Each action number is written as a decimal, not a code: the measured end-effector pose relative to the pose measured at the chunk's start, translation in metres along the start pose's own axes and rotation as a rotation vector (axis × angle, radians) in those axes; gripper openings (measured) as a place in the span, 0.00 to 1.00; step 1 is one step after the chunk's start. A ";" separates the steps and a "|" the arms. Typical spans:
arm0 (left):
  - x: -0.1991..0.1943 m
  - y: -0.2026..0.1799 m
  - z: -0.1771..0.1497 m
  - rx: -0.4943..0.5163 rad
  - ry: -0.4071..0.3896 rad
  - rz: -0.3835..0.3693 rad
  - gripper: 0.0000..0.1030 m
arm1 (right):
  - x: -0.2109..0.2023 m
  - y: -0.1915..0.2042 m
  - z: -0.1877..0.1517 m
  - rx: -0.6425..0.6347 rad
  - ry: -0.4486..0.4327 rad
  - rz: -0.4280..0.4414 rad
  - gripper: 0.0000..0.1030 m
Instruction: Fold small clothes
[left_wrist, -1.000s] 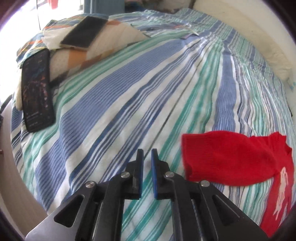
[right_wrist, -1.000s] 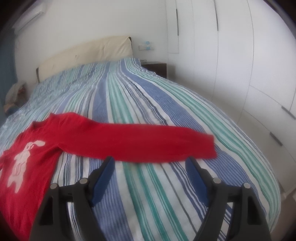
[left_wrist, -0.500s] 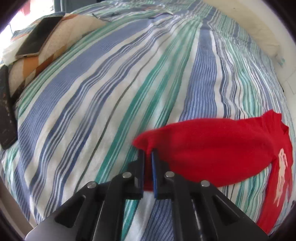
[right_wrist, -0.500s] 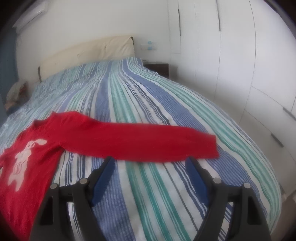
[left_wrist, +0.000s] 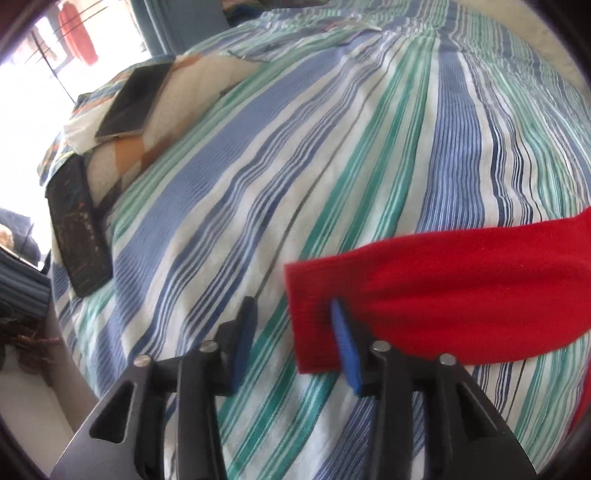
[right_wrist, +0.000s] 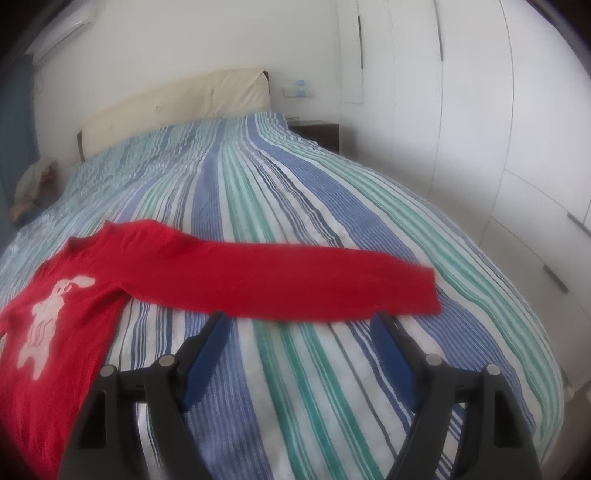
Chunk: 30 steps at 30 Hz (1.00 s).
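A small red long-sleeved top (right_wrist: 92, 295) with a white rabbit print lies flat on the striped bedspread (right_wrist: 314, 206), one sleeve (right_wrist: 295, 284) stretched out to the right. My right gripper (right_wrist: 299, 328) is open and empty, just in front of that sleeve. In the left wrist view the other sleeve (left_wrist: 461, 280) lies across the right side. My left gripper (left_wrist: 291, 314) is open at its cuff end, with the right finger against the cuff and the left finger over bare bedspread.
A phone (left_wrist: 129, 99) rests on a patterned pillow (left_wrist: 184, 92) at the far left of the bed, and a dark tablet-like slab (left_wrist: 79, 225) lies near the bed's left edge. White wardrobes (right_wrist: 498, 129) stand to the right. A cream headboard (right_wrist: 177, 103) is at the far end.
My left gripper, shut half a second ago at the sleeve's cuff, has opened and the cuff lies on the bed. The right gripper has barely moved and stays open.
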<state>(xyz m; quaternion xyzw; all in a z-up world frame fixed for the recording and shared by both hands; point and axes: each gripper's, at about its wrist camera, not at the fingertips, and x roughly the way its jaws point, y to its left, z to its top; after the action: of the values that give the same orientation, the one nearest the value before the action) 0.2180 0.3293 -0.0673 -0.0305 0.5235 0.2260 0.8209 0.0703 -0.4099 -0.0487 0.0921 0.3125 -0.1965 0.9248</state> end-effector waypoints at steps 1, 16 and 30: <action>-0.014 0.002 -0.002 0.006 -0.045 0.024 0.71 | -0.001 0.000 0.000 -0.001 -0.002 0.004 0.75; -0.145 -0.127 -0.034 0.093 -0.271 -0.540 0.95 | 0.002 -0.022 0.017 0.168 0.069 0.137 0.88; -0.071 -0.201 -0.095 0.161 -0.215 -0.335 0.96 | 0.017 0.039 -0.011 -0.122 0.040 0.076 0.94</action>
<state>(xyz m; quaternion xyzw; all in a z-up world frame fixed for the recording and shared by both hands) 0.1937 0.0975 -0.0858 -0.0269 0.4368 0.0458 0.8980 0.0927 -0.3765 -0.0662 0.0514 0.3384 -0.1400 0.9291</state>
